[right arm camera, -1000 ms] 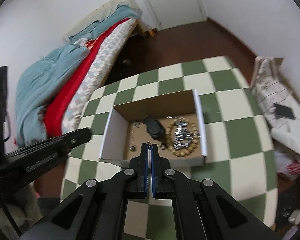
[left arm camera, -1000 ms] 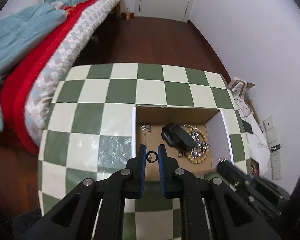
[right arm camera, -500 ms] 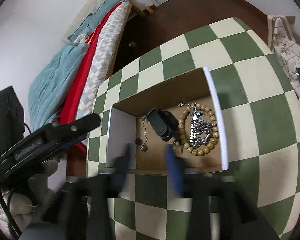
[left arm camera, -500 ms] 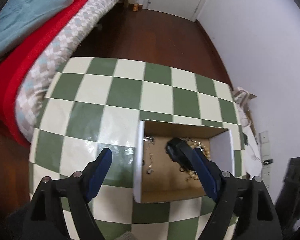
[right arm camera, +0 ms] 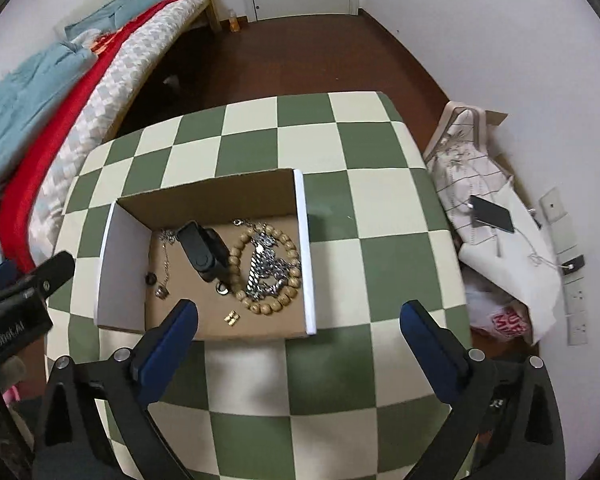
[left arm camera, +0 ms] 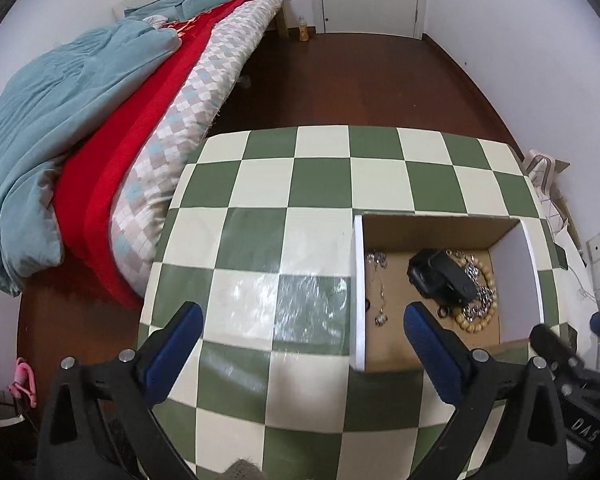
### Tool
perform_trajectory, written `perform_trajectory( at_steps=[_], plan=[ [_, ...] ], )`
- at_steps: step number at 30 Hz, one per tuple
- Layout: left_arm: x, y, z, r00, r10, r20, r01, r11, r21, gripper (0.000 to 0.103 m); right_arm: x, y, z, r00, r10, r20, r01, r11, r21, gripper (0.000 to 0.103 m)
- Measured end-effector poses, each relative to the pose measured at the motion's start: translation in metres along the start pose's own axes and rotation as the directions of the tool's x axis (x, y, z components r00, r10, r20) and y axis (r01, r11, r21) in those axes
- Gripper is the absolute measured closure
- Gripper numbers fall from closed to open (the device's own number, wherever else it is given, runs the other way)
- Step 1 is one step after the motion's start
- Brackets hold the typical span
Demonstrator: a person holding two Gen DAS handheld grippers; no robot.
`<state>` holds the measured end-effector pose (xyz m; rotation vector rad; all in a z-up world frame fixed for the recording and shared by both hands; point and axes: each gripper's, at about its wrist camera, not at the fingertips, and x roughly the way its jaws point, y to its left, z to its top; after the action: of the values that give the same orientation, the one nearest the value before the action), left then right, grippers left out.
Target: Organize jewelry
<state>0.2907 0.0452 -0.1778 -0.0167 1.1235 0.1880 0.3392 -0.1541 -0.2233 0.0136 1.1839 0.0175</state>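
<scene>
Jewelry, a wooden bead bracelet (right arm camera: pixel 266 268) ringing a silver chain (right arm camera: pixel 266 270), lies gathered in the open cardboard box (right arm camera: pixel 302 248) on the checkered counter (right arm camera: pixel 372 208); left claw (left arm camera: pixel 300 344) and right claw (right arm camera: pixel 298 338) hover empty, spread wide.

White walls (left arm camera: pixel 500 8), dark wood floor (left arm camera: pixel 360 80), bed (left arm camera: pixel 100 120) at left.

Your left gripper (left arm camera: pixel 300 320): black frame, blue finger pads, silver screws.
Your right gripper (right arm camera: pixel 299 317): matching black frame, blue pads, silver screws.
</scene>
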Motion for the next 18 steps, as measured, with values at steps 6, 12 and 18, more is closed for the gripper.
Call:
perform_trajectory(
  at_steps=[6,12,18],
  plan=[
    [-0.036,0.003,-0.009,0.999,-0.027,0.037,0.028,1.000,-0.011,0.001,-0.035,-0.001,-0.005,0.999,-0.028,0.038,0.028,1.000,-0.011,0.000],
    [-0.088,0.006,-0.015,0.994,-0.046,0.099,0.046,0.999,0.003,0.001,-0.090,-0.004,-0.013,0.995,-0.039,0.091,0.042,0.999,-0.029,0.000],
    [-0.152,0.012,-0.024,0.979,-0.074,0.191,0.071,0.997,0.018,0.001,-0.154,-0.004,-0.028,0.985,-0.029,0.168,0.036,0.998,-0.043,0.000]
  ],
)
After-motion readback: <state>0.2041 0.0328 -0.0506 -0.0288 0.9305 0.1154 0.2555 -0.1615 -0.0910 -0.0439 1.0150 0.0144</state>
